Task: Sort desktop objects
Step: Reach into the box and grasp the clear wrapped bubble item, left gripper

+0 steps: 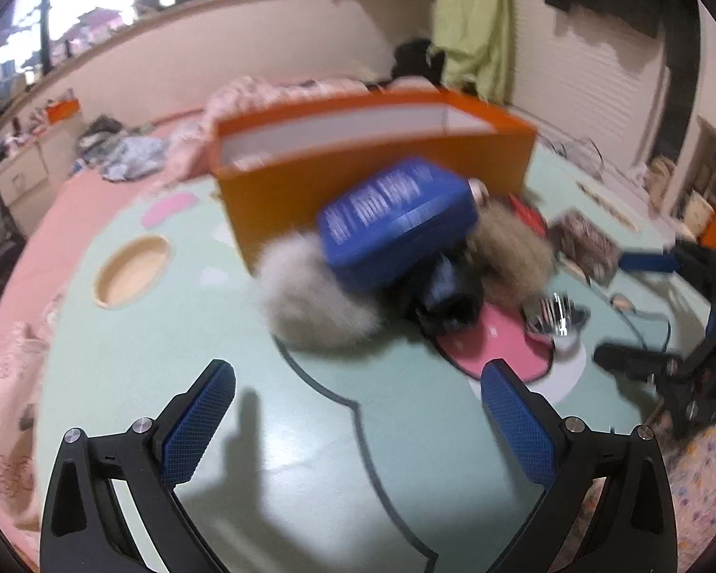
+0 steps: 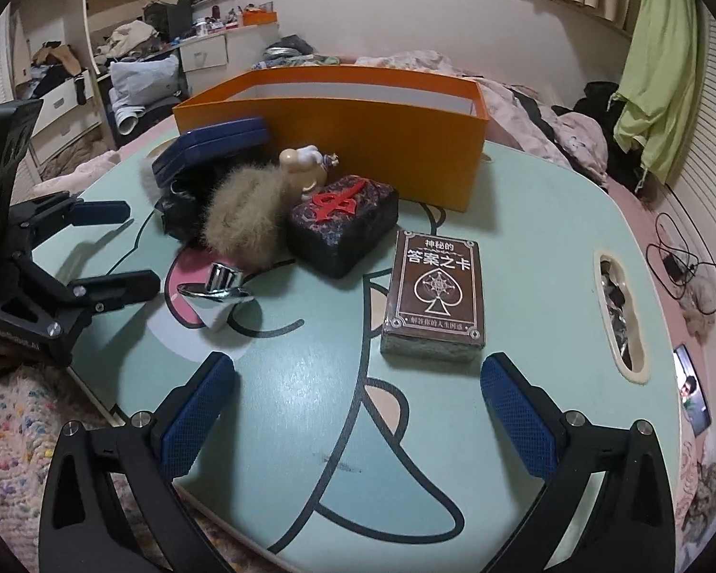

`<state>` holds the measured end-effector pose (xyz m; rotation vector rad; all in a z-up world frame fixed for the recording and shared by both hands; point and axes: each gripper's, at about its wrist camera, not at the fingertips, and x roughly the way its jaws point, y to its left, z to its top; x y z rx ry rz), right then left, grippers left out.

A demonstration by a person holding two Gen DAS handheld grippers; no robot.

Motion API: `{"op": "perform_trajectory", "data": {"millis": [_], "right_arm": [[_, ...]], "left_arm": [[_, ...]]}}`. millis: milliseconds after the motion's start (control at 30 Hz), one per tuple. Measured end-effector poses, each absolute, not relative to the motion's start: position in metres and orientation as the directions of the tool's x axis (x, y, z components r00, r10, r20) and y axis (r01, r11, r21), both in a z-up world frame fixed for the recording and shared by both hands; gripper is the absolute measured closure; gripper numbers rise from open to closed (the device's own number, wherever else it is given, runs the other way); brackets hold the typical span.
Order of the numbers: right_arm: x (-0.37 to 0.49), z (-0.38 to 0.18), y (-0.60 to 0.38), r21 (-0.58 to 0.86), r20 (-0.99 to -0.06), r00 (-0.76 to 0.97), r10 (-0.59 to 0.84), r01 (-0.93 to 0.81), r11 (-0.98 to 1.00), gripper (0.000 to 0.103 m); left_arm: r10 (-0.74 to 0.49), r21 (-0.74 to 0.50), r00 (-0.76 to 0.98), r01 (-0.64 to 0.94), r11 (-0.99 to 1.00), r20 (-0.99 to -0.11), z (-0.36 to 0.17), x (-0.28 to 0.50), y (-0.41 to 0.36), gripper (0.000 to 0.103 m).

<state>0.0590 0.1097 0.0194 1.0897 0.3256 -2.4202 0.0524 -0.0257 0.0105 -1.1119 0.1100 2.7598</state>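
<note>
Right wrist view: right gripper jaws wide, empty, near card box; left gripper likewise (blurred).

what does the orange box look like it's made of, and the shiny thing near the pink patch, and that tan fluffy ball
Orange box: likely stiff cardboard, matte orange outside, white inside, with thin straight walls and crisp corners.
Shiny thing: probably polished or chrome-plated metal, given its mirror-like highlights; plated plastic cannot be ruled out.
Tan fluffy ball: long loose fibres standing out all round, looks like faux fur or real fur.
</note>
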Motion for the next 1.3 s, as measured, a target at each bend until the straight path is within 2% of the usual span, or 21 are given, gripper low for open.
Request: {"op": "perform_trajectory", "data": {"millis": [67,200,300,333,367,433,500,567,600,733,800,833,1033,1100,1167,1233,1300], "right_arm": [[0.060,0.019,0.110,-0.024,-0.750,-0.577,-0.323,0.512,-0.859,0.000],[0.062,0.018,0.110,-0.024,-0.742,-0.584,-0.330,0.515,-0.857,0.000],[0.062,0.018,0.110,-0.024,-0.742,-0.584,-0.331,0.516,-0.856,0.000],[0.061,0.017,0.110,-0.024,-0.741,-0.584,-0.331,0.516,-0.856,0.000],[0.061,0.017,0.111,-0.023,-0.740,-0.586,-0.332,0.515,-0.857,0.000],[0.060,0.017,0.111,-0.023,-0.739,-0.586,-0.333,0.515,-0.857,0.000],[0.060,0.017,0.111,-0.023,-0.737,-0.587,-0.334,0.515,-0.857,0.000],[0.061,0.016,0.110,-0.022,-0.737,-0.588,-0.334,0.516,-0.857,0.000],[0.061,0.016,0.110,-0.022,-0.737,-0.588,-0.334,0.515,-0.857,0.000],[0.060,0.017,0.110,-0.021,-0.734,-0.589,-0.338,0.517,-0.856,0.000],[0.061,0.017,0.111,-0.020,-0.732,-0.590,-0.340,0.517,-0.856,0.000],[0.061,0.017,0.111,-0.020,-0.731,-0.592,-0.339,0.516,-0.857,0.000],[0.061,0.016,0.114,-0.016,-0.726,-0.599,-0.339,0.507,-0.862,0.000],[0.061,0.016,0.114,-0.016,-0.725,-0.599,-0.339,0.507,-0.862,0.000],[0.061,0.016,0.114,-0.016,-0.725,-0.600,-0.339,0.507,-0.862,0.000],[0.061,0.015,0.114,-0.016,-0.724,-0.601,-0.339,0.506,-0.862,0.000],[0.061,0.015,0.114,-0.016,-0.724,-0.601,-0.339,0.506,-0.862,0.000]], "left_arm": [[0.159,-0.049,-0.728,-0.170,-0.984,-0.667,0.028,0.052,-0.033,0.000],[0.264,-0.212,-0.695,-0.162,-0.964,-0.669,0.065,0.029,-0.056,0.000],[0.206,-0.188,-0.699,-0.104,-0.977,-0.685,0.095,-0.004,-0.069,0.000],[0.188,-0.169,-0.695,-0.096,-0.981,-0.694,0.101,-0.016,-0.070,0.005],[0.172,-0.154,-0.688,-0.089,-0.984,-0.705,0.108,-0.030,-0.072,0.019],[0.155,-0.138,-0.644,-0.077,-0.987,-0.749,0.114,-0.061,-0.074,0.037],[0.138,-0.115,-0.569,-0.077,-0.990,-0.811,0.109,-0.092,-0.071,0.049],[0.118,-0.086,-0.512,-0.087,-0.993,-0.851,0.100,-0.113,-0.062,0.070],[0.093,-0.051,-0.488,-0.100,-0.994,-0.868,0.094,-0.122,-0.055,0.072],[-0.057,0.130,-0.446,-0.136,-0.982,-0.893,0.074,-0.145,-0.028,0.074],[-0.113,0.193,-0.444,-0.140,-0.971,-0.889,0.067,-0.155,-0.020,0.068],[-0.132,0.212,-0.437,-0.139,-0.967,-0.890,0.063,-0.160,-0.018,0.059],[-0.268,0.342,-0.354,-0.167,-0.925,-0.896,0.037,-0.178,-0.008,0.058],[-0.302,0.382,-0.342,-0.195,-0.903,-0.890,0.028,-0.180,-0.003,0.062],[-0.370,0.461,-0.367,-0.201,-0.864,-0.853,0.022,-0.178,0.003,0.071],[-0.403,0.508,-0.397,-0.209,-0.835,-0.825,0.019,-0.174,0.007,0.073],[-0.388,0.504,-0.414,-0.220,-0.835,-0.823,0.020,-0.170,0.006,0.074]]}}
